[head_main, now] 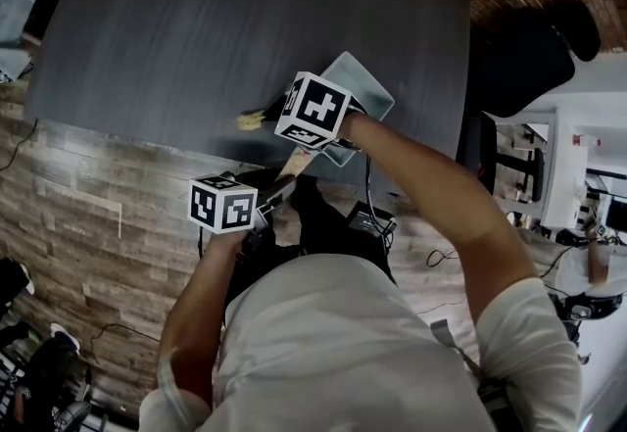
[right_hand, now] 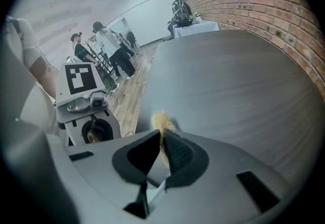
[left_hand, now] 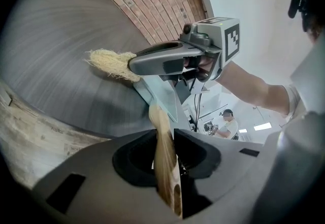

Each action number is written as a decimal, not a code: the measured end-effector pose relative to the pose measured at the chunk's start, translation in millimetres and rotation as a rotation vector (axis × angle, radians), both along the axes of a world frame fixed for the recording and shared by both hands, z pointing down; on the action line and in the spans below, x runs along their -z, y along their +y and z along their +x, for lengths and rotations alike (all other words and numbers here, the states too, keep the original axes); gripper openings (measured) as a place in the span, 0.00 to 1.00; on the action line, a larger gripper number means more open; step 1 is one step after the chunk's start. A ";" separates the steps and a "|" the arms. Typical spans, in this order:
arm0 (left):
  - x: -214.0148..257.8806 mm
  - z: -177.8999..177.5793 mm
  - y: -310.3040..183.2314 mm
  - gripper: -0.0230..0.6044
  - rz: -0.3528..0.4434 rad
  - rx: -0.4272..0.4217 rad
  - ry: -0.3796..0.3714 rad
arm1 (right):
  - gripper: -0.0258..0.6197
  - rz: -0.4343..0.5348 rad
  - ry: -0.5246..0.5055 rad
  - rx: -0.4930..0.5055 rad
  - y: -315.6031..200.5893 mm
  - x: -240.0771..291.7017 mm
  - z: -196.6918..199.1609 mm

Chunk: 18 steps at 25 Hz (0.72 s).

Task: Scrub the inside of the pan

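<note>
A pale green square pan [head_main: 364, 87] sits at the near edge of the dark grey table [head_main: 245, 19]. Its wooden handle [left_hand: 163, 152] runs back between the jaws of my left gripper [left_hand: 163, 139], which is shut on it. In the head view the left gripper [head_main: 279, 187] is below the table edge. My right gripper [head_main: 269, 114] is shut on a straw-coloured fibre scrubber [head_main: 251, 120], which it holds just left of the pan over the table. The scrubber [right_hand: 163, 121] pokes out past the right gripper [right_hand: 162, 139] jaws. The pan's inside is mostly hidden by the right gripper's marker cube.
A brick wall [right_hand: 254, 9] runs along the table's far side. A black bag [right_hand: 180, 12] lies at the table's far end. People [right_hand: 109, 45] stand in the background. White equipment [head_main: 563, 166] and cables [head_main: 441, 254] are at the right on the wood floor.
</note>
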<state>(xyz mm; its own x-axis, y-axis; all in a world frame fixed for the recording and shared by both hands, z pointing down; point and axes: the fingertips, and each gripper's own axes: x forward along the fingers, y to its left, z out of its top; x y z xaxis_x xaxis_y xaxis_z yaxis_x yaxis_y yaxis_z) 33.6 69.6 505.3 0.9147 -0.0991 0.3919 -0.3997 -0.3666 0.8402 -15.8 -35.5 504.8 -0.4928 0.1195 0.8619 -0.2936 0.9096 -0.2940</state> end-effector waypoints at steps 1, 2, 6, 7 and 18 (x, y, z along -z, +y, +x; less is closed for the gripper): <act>-0.1 0.8 -1.0 0.22 -0.001 0.000 0.000 | 0.09 -0.001 -0.005 0.004 1.6 0.6 -2.0; 0.0 1.5 -1.9 0.22 -0.002 0.001 0.001 | 0.09 -0.002 -0.013 0.006 3.1 2.0 -4.1; 0.6 3.2 -4.6 0.22 -0.004 0.007 0.004 | 0.09 0.005 -0.055 0.003 8.2 12.6 -12.3; 0.4 3.4 -5.0 0.22 -0.004 0.011 0.004 | 0.09 0.009 -0.064 0.000 10.0 15.5 -13.2; 0.3 6.1 -7.8 0.22 -0.009 0.030 0.010 | 0.09 0.059 -0.033 -0.035 30.4 13.9 23.2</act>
